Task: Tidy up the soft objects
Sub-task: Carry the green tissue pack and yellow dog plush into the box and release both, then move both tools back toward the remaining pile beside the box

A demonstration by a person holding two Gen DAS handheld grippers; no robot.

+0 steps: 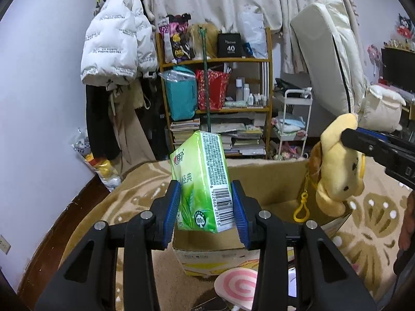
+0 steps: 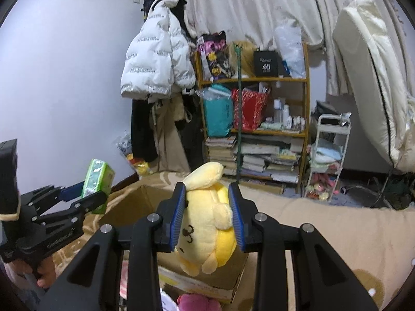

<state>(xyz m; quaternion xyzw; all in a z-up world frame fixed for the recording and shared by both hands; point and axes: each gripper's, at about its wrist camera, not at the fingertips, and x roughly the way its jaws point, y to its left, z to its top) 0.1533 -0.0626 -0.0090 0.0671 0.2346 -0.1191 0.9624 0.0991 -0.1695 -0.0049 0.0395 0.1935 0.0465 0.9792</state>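
Observation:
My left gripper (image 1: 205, 202) is shut on a green tissue pack (image 1: 201, 181) and holds it upright above the open cardboard box (image 1: 269, 181). My right gripper (image 2: 207, 212) is shut on a yellow plush dog (image 2: 207, 230) with a yellow clip (image 1: 301, 210), held over the box's right side (image 2: 145, 207). In the left wrist view the plush (image 1: 337, 165) hangs at the right. In the right wrist view the tissue pack (image 2: 98, 178) shows at the left in the left gripper (image 2: 90, 194).
The box stands on a beige patterned blanket (image 1: 371, 223). A pink swirl cushion (image 1: 238, 285) and a pink plush (image 2: 197, 303) lie in front of the box. A cluttered wooden shelf (image 1: 215, 90), hanging coats (image 1: 116, 51), a white cart (image 1: 293, 121) and a propped mattress (image 1: 329, 59) stand behind.

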